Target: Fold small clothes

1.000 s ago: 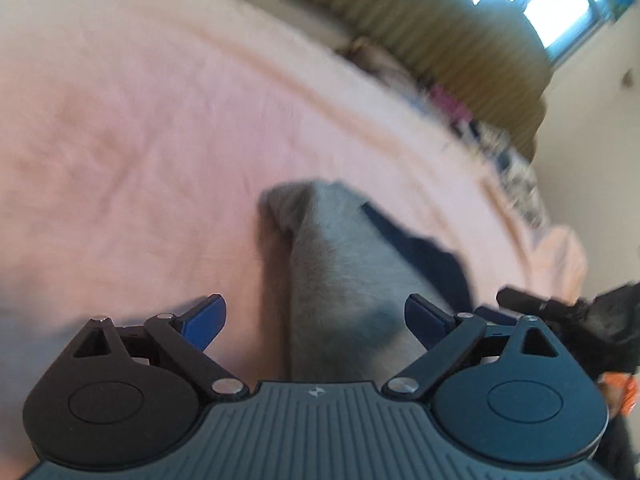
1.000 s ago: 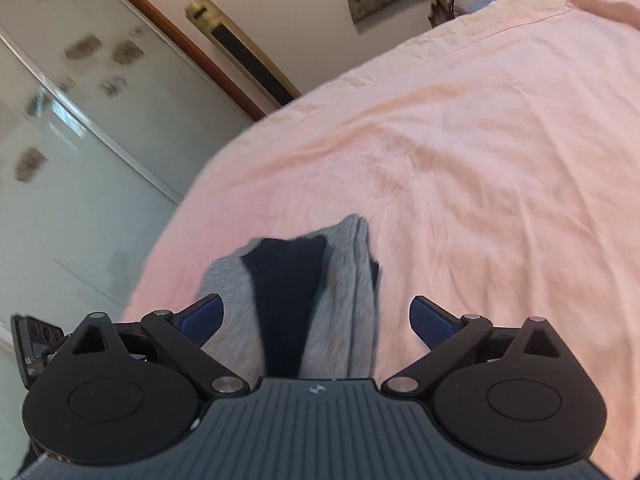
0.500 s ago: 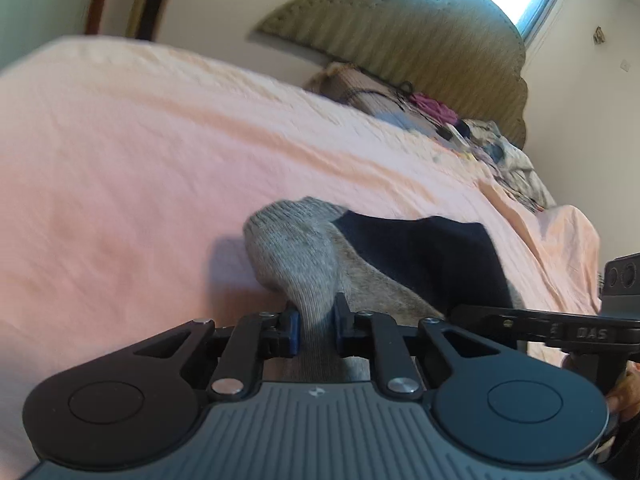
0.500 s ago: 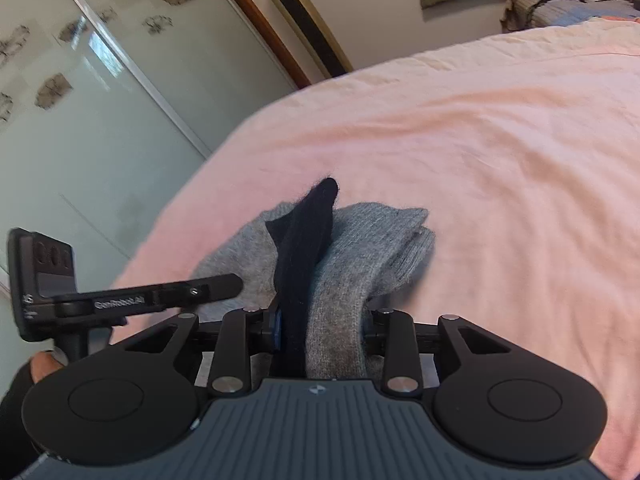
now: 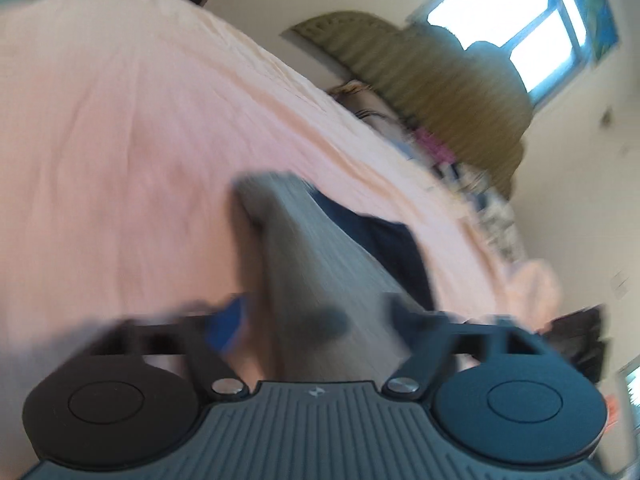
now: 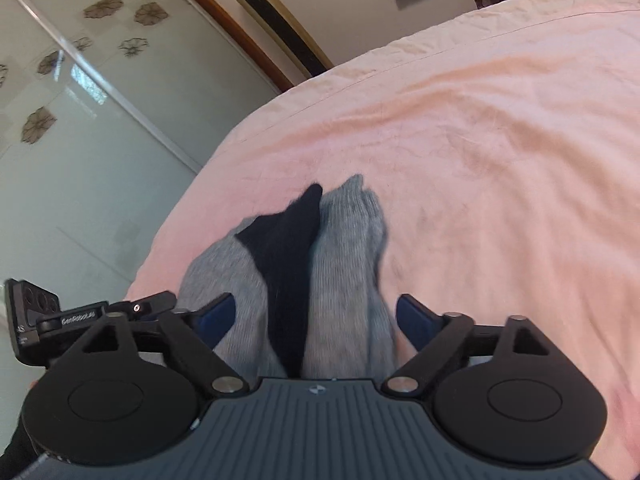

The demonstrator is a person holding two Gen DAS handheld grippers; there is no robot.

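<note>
A grey sock with a dark navy heel patch lies folded on the pink bedsheet. In the right wrist view the sock (image 6: pixel 344 264) runs from between my fingers away toward the bed's middle, with the navy patch (image 6: pixel 288 248) on its left side. My right gripper (image 6: pixel 316 316) is open, its blue pads either side of the sock. In the blurred left wrist view the sock (image 5: pixel 320 276) lies ahead, and my left gripper (image 5: pixel 316 316) is open around its near end. The left gripper's body also shows in the right wrist view (image 6: pixel 80 316) at the left.
The pink bedsheet (image 6: pixel 500 152) covers the bed. A glass sliding door (image 6: pixel 80 140) stands left of the bed. A padded headboard (image 5: pixel 432 80) and a pile of items (image 5: pixel 472 184) are at the bed's far end, under a bright window (image 5: pixel 516 28).
Half a second ago both grippers were shut on the sock and held it raised. Now both are open and the sock lies on the sheet.
</note>
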